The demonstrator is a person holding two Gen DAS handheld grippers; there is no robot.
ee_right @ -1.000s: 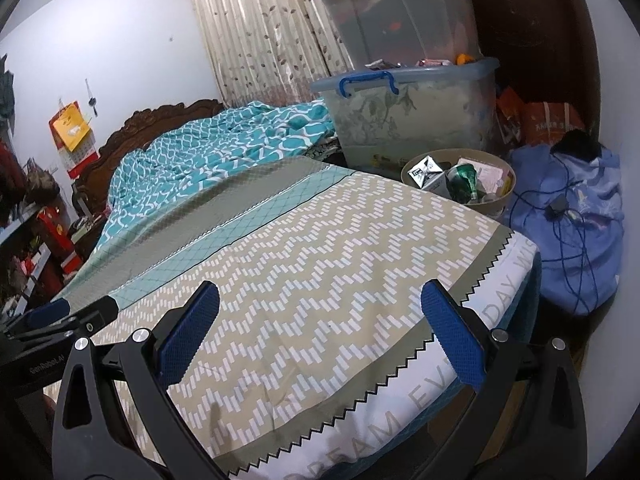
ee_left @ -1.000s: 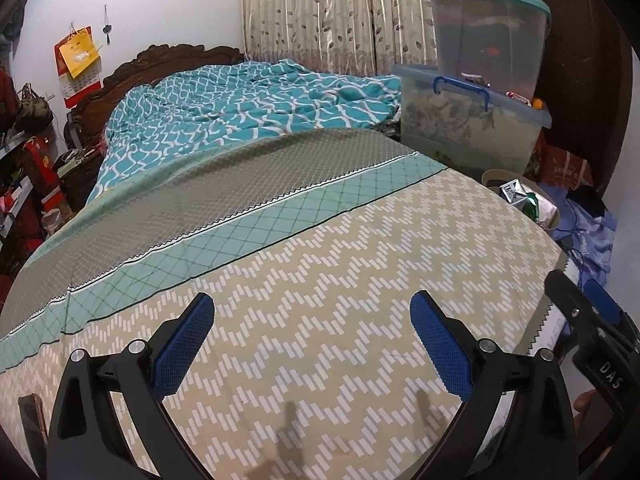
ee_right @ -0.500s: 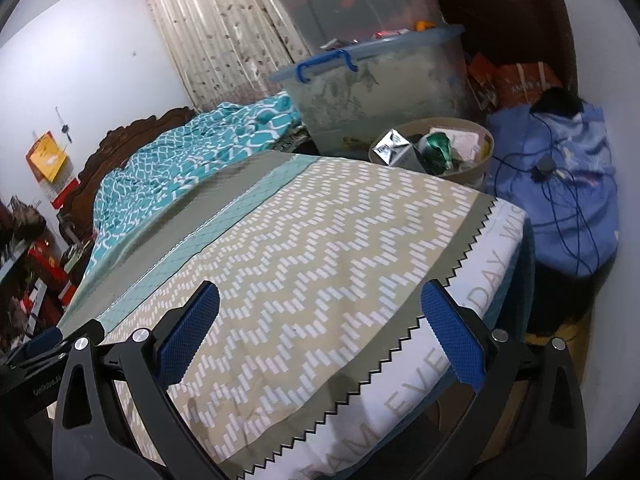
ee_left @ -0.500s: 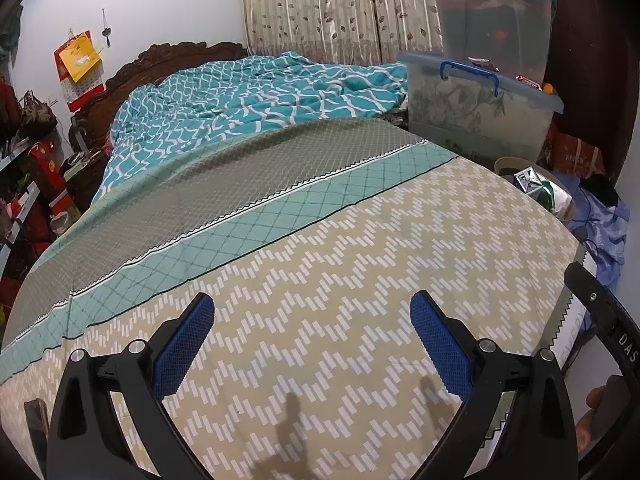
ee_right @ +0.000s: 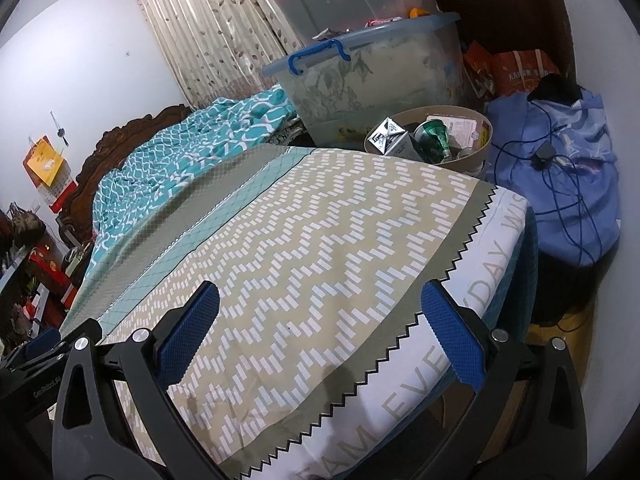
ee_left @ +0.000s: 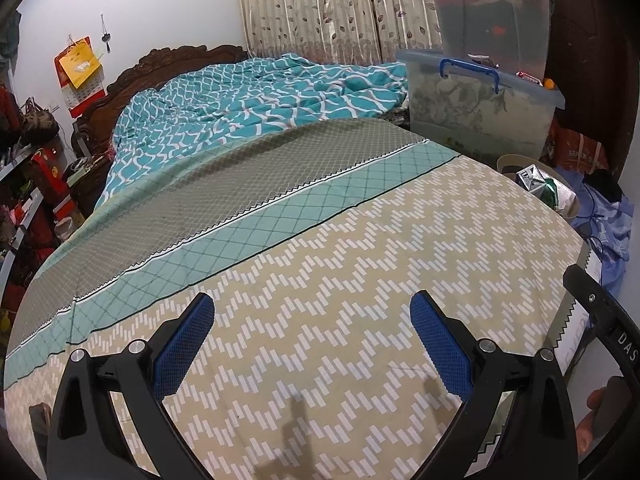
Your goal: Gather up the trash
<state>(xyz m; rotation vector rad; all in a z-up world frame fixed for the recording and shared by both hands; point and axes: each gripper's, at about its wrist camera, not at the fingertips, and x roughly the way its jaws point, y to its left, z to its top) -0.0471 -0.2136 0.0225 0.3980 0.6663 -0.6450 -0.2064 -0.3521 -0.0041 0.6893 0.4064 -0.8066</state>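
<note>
A round beige trash bin [ee_right: 478, 151] stands on the floor past the bed's far right corner. It holds a silver carton [ee_right: 387, 137], a green wrapper [ee_right: 435, 135] and paper. The bin also shows in the left wrist view [ee_left: 508, 162], partly hidden by the bed. My left gripper [ee_left: 312, 340] is open and empty over the zigzag bedsheet [ee_left: 340, 280]. My right gripper [ee_right: 320, 328] is open and empty over the sheet's near corner [ee_right: 320, 240]. No loose trash shows on the bed.
Two stacked clear storage boxes [ee_right: 380, 68] stand behind the bin. A blue cloth bag with cables [ee_right: 560, 184] lies right of it. A teal quilt [ee_left: 248, 108] covers the bed's far end. Cluttered shelves [ee_left: 28, 200] line the left side.
Both grippers have tilted and shifted, the right one turning right so the bin and blue bag show more fully. Both stay open and empty.
</note>
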